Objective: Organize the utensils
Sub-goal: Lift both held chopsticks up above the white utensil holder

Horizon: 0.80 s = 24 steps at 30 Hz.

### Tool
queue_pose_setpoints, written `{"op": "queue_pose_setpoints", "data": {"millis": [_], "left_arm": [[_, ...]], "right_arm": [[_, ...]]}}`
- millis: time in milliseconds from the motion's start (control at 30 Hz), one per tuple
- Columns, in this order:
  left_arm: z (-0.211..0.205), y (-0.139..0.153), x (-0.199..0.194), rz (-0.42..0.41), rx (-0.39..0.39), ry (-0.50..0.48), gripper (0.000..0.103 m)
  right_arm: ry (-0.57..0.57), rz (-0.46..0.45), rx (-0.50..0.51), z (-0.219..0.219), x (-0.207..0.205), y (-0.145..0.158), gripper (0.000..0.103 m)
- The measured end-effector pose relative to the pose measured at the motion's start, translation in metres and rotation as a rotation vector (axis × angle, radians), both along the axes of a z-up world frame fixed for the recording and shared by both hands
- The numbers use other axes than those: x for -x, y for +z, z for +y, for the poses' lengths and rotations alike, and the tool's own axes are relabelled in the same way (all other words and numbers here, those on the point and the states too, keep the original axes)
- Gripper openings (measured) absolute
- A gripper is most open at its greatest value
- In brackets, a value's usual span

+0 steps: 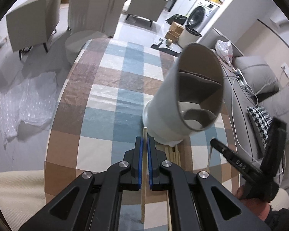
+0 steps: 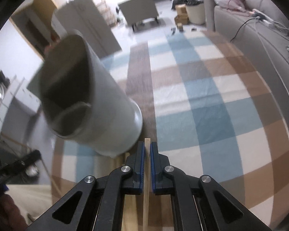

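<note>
A tall grey utensil holder (image 1: 184,94) with inner dividers stands on the checked tablecloth (image 1: 113,96); it also shows in the right wrist view (image 2: 98,100), just ahead and left. My left gripper (image 1: 145,144) is shut on a wooden chopstick (image 1: 143,182), its tip near the holder's base. My right gripper (image 2: 147,150) is shut on another wooden chopstick (image 2: 146,184). The right gripper also shows in the left wrist view (image 1: 246,165). Several more chopsticks (image 1: 173,154) lie on the cloth by the holder's base.
A grey sofa (image 1: 260,80) with cushions and cables runs along the table's right side. Bubble wrap (image 1: 26,100) lies on the floor to the left. Chairs (image 1: 34,19), boxes and a washing machine (image 1: 200,13) stand farther back.
</note>
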<state>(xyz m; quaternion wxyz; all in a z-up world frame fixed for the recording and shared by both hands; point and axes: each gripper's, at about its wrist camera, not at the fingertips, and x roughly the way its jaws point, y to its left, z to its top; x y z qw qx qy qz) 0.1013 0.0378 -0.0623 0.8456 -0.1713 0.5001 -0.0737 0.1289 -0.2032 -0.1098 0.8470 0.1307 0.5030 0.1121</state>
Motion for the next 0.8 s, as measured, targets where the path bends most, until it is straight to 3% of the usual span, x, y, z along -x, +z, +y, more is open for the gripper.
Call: {"op": "queue_pose_setpoints", "data": {"millis": [433,600,800], "left_arm": [[-0.031,0.044,0.017,-0.072,-0.059,-0.108,0.000],[-0.034,0.076,0.023,-0.130,-0.077,-0.142,0.000],[-0.021,0.131,0.009,-0.199,-0.033,-0.123,0.000]], "right_arm": [[-0.042,-0.254,-0.122,-0.018,0.052,0.072,0.005],[-0.060,-0.361,-0.146,-0.026,0.061,0.103,0.005],[-0.060,-0.485,-0.174,-0.025,0.049,0.147,0.005]]}}
